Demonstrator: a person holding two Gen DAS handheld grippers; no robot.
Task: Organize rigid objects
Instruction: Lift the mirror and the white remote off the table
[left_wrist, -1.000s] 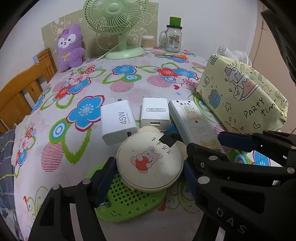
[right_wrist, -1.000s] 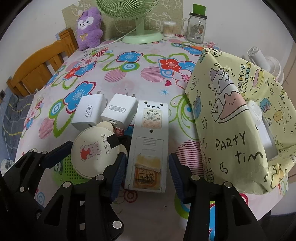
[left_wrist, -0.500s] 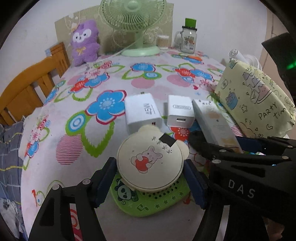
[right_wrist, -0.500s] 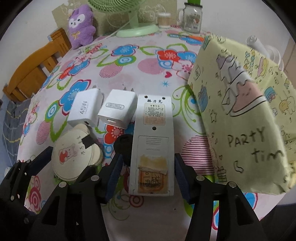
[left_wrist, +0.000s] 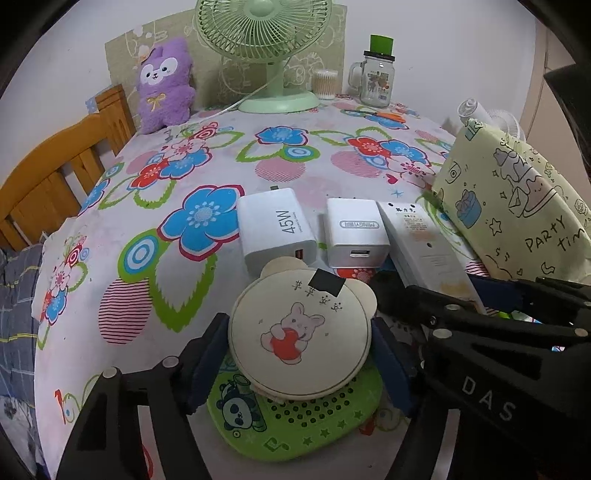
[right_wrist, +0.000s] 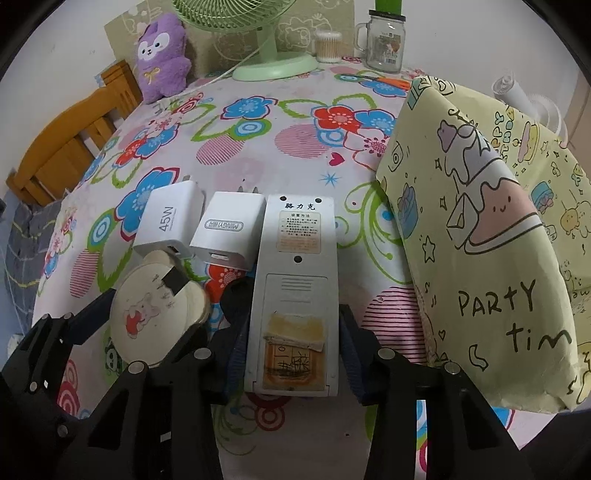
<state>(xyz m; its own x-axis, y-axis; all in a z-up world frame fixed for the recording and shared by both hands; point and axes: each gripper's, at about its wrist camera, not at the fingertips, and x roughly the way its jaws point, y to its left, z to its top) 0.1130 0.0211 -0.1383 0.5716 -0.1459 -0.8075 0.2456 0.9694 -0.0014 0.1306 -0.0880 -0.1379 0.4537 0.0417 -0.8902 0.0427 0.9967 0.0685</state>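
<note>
Closing right claw onto remote | left claw still grips compact

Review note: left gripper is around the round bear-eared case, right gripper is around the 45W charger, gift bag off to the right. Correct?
Not quite. The right gripper is around the long white remote, not the 45W charger, as the right wrist view shows. The left gripper around the round bear-eared case and the gift bag at right are correct.

To your left the tablecloth lies open. Ahead, two chargers block the way; the bag walls off your right, the fan stands far back.
</note>
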